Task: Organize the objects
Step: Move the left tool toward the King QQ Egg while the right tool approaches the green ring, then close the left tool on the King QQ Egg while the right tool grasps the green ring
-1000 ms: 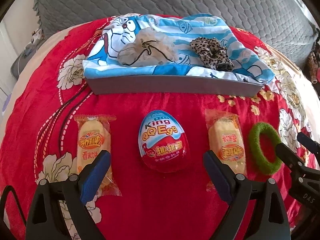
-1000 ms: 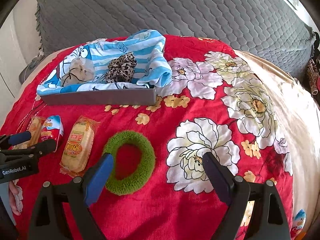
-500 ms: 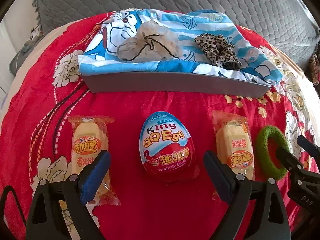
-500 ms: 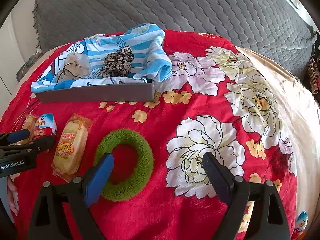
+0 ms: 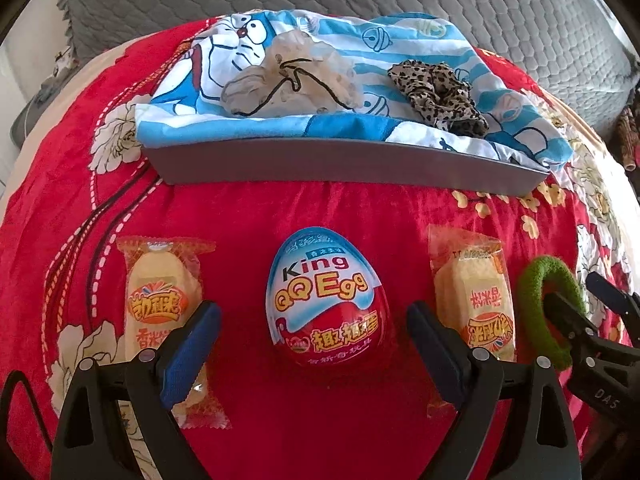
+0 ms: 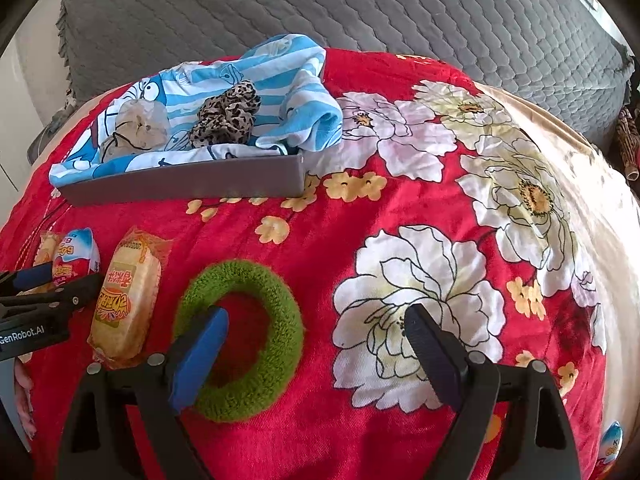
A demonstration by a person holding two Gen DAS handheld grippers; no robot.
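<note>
Standing wide apart, the jaws of the left gripper (image 5: pixel 312 326) bracket the King QQ Egg (image 5: pixel 326 304), which lies flat on the red floral bedspread (image 5: pixel 248 216) with clear cloth between it and either pad; nothing is held. Left blue pad overlaps the near end of the left snack cake (image 5: pixel 160 300); whether it touches cannot be told. Right snack cake (image 5: pixel 474 300) lies just right of the right pad.

Right gripper (image 6: pixel 316 330): jaws wide, empty. Its left pad sits over the hole of the green scrunchie (image 6: pixel 276 320), the ring's right side lying between the pads; contact cannot be told. Right pad over a white printed flower.

Row, left to right, near edge: snack cake, egg, snack cake, scrunchie.

Far side: grey tray (image 5: pixel 340 160) lined with blue-and-white cartoon cloth (image 5: pixel 400 60), holding a beige scrunchie (image 5: pixel 280 80) at left and a leopard-print scrunchie (image 5: pixel 438 96) at right, well apart. Grey quilted cushion (image 6: pixel 360 8) behind.

Second egg (image 6: pixel 610 446) at the near right margin of the right wrist view.
</note>
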